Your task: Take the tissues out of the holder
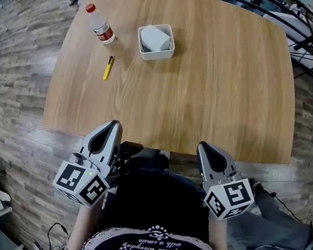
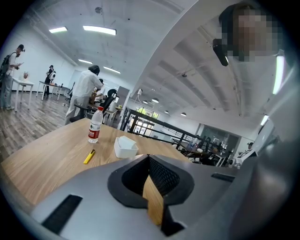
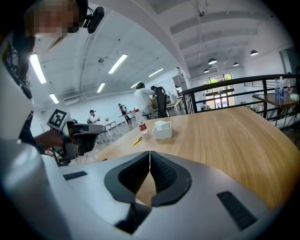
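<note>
I have both claws held low at the near edge of the bench [image 1: 223, 73], over my lap, and neither is near the work. The left claw [image 1: 113, 124] has its jaws closed tip to tip with nothing between them; in the left gripper view only a sliver of the wooden top shows through the gap behind the meeting tips. The right claw [image 1: 203, 146] is the same: jaws pressed together and empty, pointing across the bench and slightly down. The holder [image 1: 156, 56], a small white square-sided box, stands on the far left part of the bench, well apart from both claws. The tissues [image 1: 154, 37] sit inside it as a white folded wad that rises a little above the rim. Just to the left of the holder a water bottle [image 1: 100, 25] with a red cap and red label stands upright. Nearer to me than the bottle, a small yellow pen [image 1: 108, 68] lies flat on the wood, apart from both the bottle and the holder. In the gripper views, people stand at other tables across the room beyond the bench.
</note>
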Motion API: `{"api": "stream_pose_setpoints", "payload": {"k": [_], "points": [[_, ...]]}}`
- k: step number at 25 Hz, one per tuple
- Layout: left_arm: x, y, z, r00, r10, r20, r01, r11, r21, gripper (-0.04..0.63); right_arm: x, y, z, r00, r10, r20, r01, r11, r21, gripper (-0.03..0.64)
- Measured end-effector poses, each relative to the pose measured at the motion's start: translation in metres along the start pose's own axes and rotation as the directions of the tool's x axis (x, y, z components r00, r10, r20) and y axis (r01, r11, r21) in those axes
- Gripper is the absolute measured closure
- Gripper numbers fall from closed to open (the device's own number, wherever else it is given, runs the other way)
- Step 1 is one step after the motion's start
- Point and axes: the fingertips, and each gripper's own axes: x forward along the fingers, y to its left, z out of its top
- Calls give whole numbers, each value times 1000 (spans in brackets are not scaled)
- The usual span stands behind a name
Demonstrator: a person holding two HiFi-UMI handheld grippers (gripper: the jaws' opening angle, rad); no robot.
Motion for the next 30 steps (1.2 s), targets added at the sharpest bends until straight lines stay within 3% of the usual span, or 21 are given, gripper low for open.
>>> {"api": "stream_pose_setpoints", "payload": {"k": [16,30], "points": [[23,37,22,994,-87,-59,87,996,-4,591,37,24,4,995,-62,-83,60,998,-32,603],[42,48,22,973,-201,-114,202,979,3,590,48,39,-7,986,-141,-89,144,989,21,603]]}}
